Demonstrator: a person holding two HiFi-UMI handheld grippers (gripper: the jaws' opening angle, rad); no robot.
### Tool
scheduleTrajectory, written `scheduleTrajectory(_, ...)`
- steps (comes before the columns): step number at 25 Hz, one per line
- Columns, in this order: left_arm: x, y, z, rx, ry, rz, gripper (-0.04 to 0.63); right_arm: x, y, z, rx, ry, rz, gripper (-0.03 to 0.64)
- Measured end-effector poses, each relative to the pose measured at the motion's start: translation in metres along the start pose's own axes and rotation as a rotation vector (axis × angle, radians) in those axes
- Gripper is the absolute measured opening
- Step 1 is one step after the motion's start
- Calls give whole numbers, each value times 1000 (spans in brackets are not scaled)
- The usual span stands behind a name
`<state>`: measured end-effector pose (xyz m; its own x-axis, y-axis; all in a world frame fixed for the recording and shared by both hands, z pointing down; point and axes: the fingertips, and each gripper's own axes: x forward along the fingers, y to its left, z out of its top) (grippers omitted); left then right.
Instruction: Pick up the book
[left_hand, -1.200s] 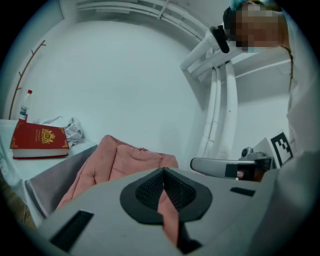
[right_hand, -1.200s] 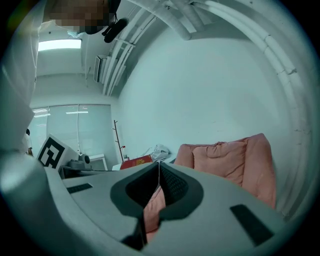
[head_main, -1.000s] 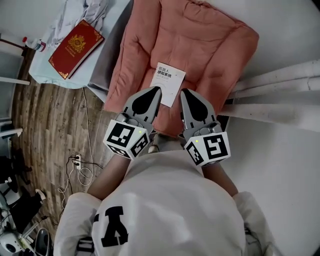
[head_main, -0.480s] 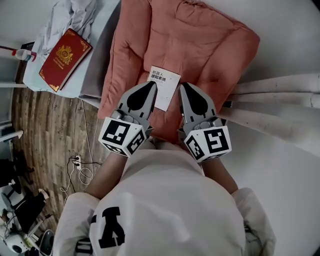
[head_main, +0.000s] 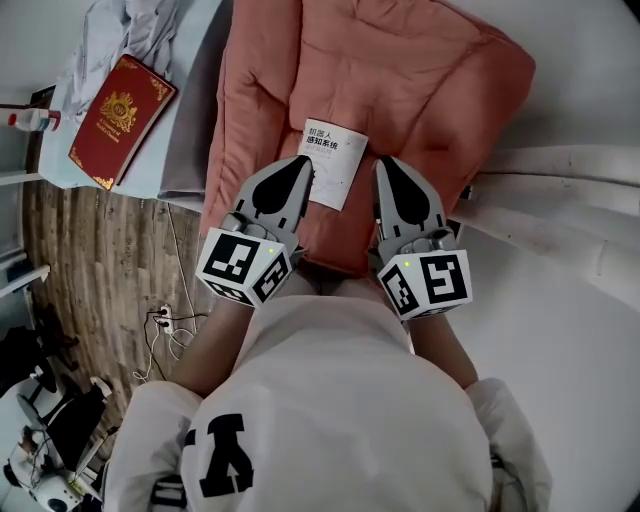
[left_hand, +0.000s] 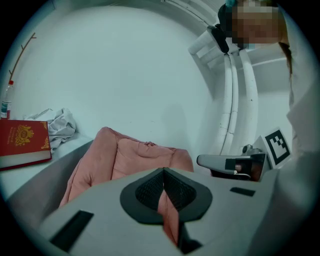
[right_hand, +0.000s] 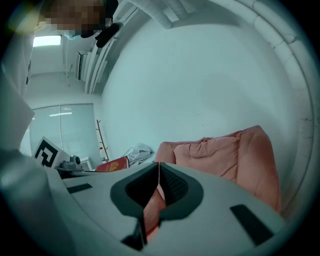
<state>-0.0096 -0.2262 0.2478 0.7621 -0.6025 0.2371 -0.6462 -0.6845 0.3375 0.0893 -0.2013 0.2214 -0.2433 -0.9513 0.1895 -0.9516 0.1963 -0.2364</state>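
Note:
A small white book (head_main: 334, 164) with dark print lies flat on a pink quilt (head_main: 400, 80). My left gripper (head_main: 306, 161) is shut and empty, its tip at the book's left edge. The right gripper (head_main: 384, 163), also shut and empty, sits just right of the book. A larger red book (head_main: 122, 108) with a gold crest rests on a pale blue surface far to the left. In the left gripper view the shut jaws (left_hand: 163, 170) point over the quilt (left_hand: 125, 155), with the red book (left_hand: 22, 142) at left. The right gripper view shows shut jaws (right_hand: 158, 164) before the quilt (right_hand: 235, 150). Neither gripper view shows the white book.
Crumpled grey cloth (head_main: 135, 25) and a bottle (head_main: 25, 118) lie near the red book. White pipes (head_main: 570, 165) run along the wall at right. A power strip with cables (head_main: 160, 322) sits on the wooden floor at left. The person's white shirt fills the foreground.
Both grippers have moved forward and slightly apart, so their tips now flank the white book's lower half. Both stay shut.

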Motion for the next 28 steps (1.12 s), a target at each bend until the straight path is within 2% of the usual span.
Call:
scheduleTrajectory(12, 15, 28, -53, -78, 78, -25, 5, 18, -4, -54, 23, 44, -48, 28)
scheduleTrajectory(21, 44, 34, -101, -90, 152, -41, 6, 30, -31, -107, 76, 123, -77, 31)
scheduleTrajectory(24, 49, 38, -112, -103, 168, -42, 28, 35, -38, -120, 89, 139, -88, 32)
scheduleTrajectory(26, 52, 42, -122, -104, 187, -38, 37, 39, -42, -129, 100, 150, -88, 48)
scheduleTrajectory(28, 54, 47, -131, -102, 200, -28, 46, 42, -46, -139, 106, 163, -84, 101)
